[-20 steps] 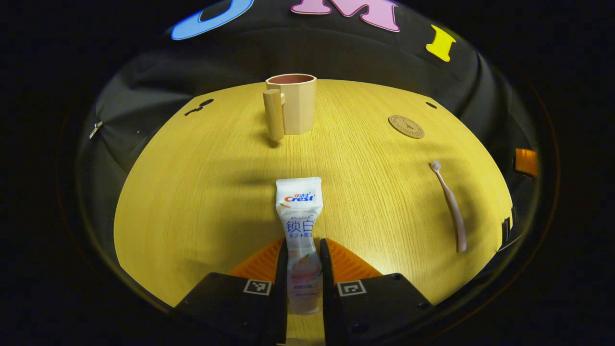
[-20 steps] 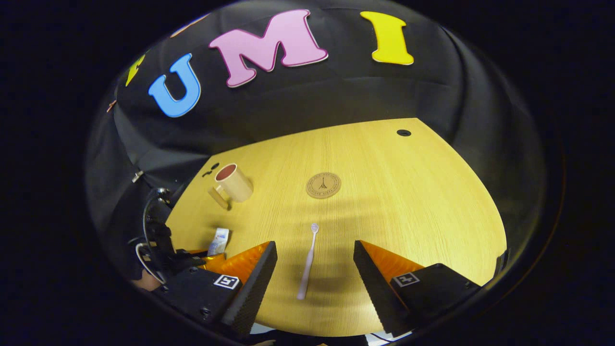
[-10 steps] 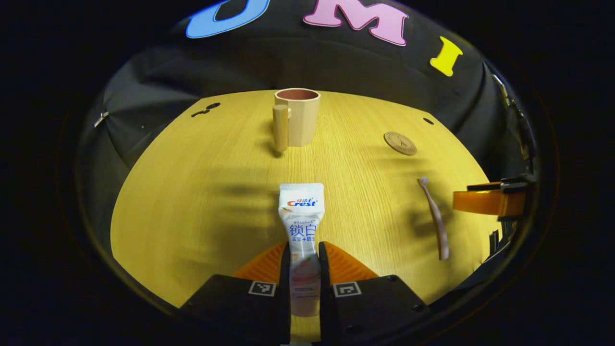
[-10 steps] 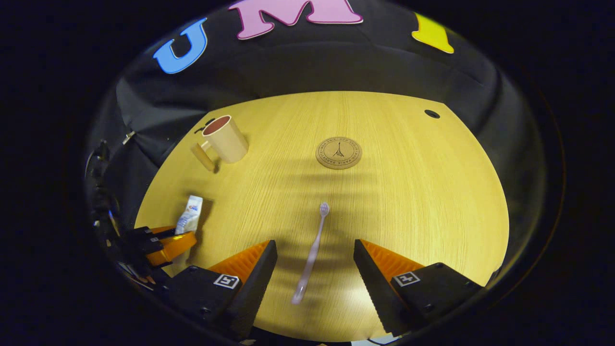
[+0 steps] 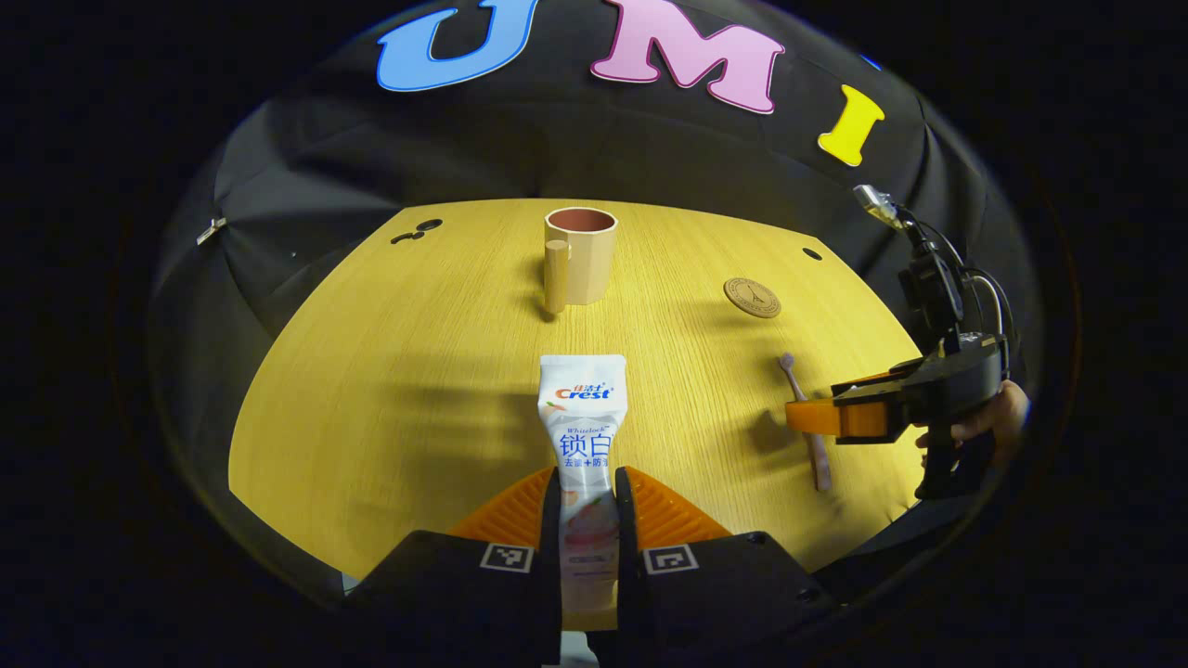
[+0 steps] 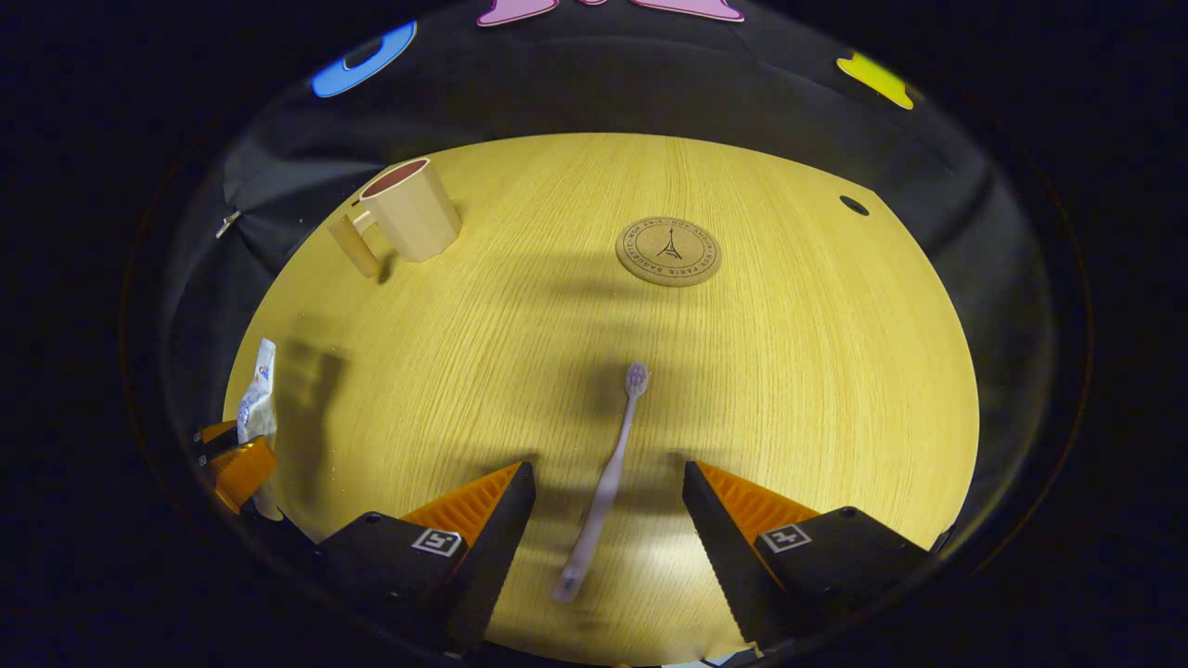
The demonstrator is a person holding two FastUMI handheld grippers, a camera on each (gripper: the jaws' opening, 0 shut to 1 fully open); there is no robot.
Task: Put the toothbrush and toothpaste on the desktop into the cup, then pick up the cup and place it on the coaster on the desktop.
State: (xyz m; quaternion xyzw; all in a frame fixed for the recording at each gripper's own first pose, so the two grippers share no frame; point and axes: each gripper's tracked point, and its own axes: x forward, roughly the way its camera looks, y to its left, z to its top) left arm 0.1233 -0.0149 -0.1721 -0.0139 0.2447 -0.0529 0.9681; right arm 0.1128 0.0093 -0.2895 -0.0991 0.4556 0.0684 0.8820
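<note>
The white, flat toothpaste tube (image 5: 583,422) runs lengthwise straight away from the left gripper (image 5: 587,506), its crimped end pointing toward the beige faceted plastic cup with a cylindrical handle (image 5: 577,257), which stands upright near the far edge of the yellow wood-grain desktop (image 5: 399,371). Both of the left gripper's fingers press on the tube's lower part, clamping it; whether the tube is clear of the desktop is hard to tell.

The thin pale-pink toothbrush (image 6: 603,482) lies flat on the desktop, bristle head pointing away toward the round brown cork coaster (image 6: 668,250), its long axis slightly tilted. The right gripper (image 6: 608,520) hangs over it with its fingers spread wide on either side of the handle, touching nothing.

The coaster sits to the right of the cup, well apart from it. Bare desktop lies between the cup and the toothpaste, and between the coaster and the toothbrush.
</note>
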